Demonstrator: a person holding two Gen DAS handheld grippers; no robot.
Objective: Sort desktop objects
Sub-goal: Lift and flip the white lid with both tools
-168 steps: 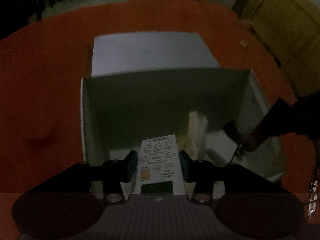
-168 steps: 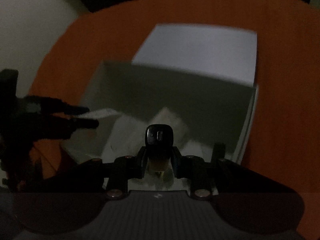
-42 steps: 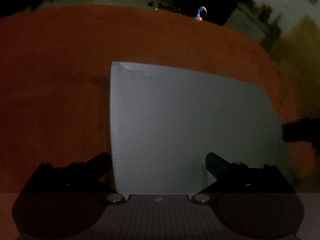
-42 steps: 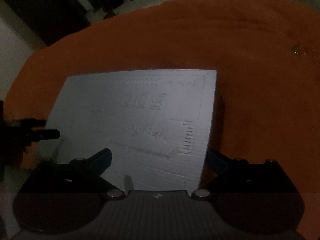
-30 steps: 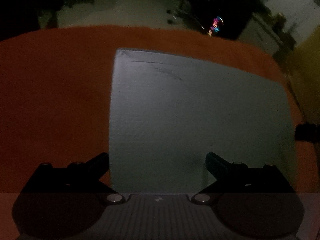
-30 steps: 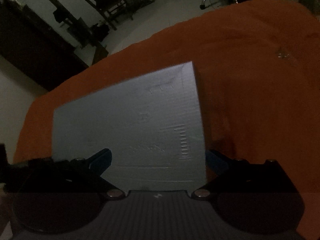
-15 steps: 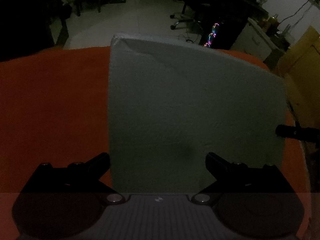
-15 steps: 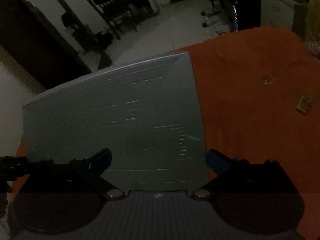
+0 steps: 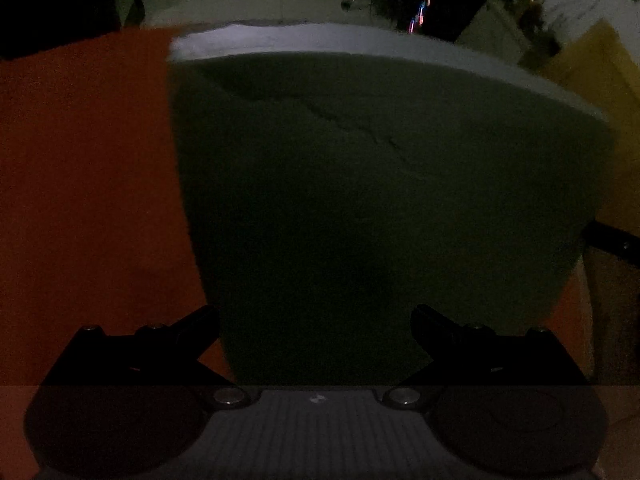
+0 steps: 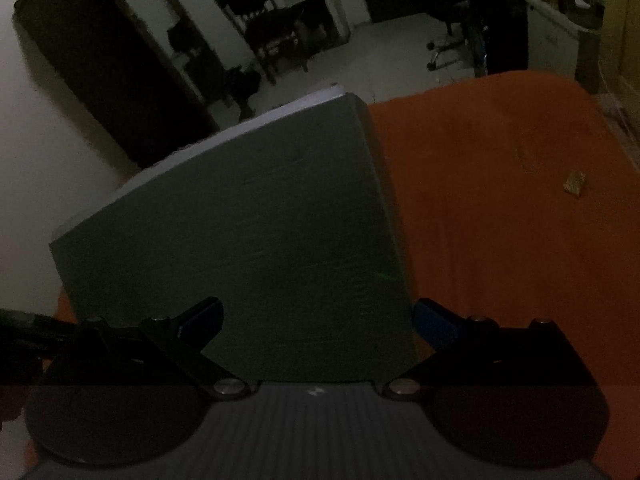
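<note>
A big grey box lid fills the left wrist view, tilted up towards me with its dark face in shadow and its top edge lit. The same lid shows in the right wrist view, with a pale edge on top. My left gripper is open wide, its fingers on either side of the lid's lower part. My right gripper is open just as wide at the lid's right corner. Nothing is held in either one. The lid hides the box's inside and whatever lies in it.
An orange tablecloth covers the table. A small tan scrap lies on it at the far right. The other gripper's dark body shows at the lid's right edge. Yellow furniture and chairs stand beyond the table.
The remote and the mouse have been let go into the box. The lid has since swung from flat on the cloth to steeply tilted, and its lit face has gone dark. Both grippers stay open.
</note>
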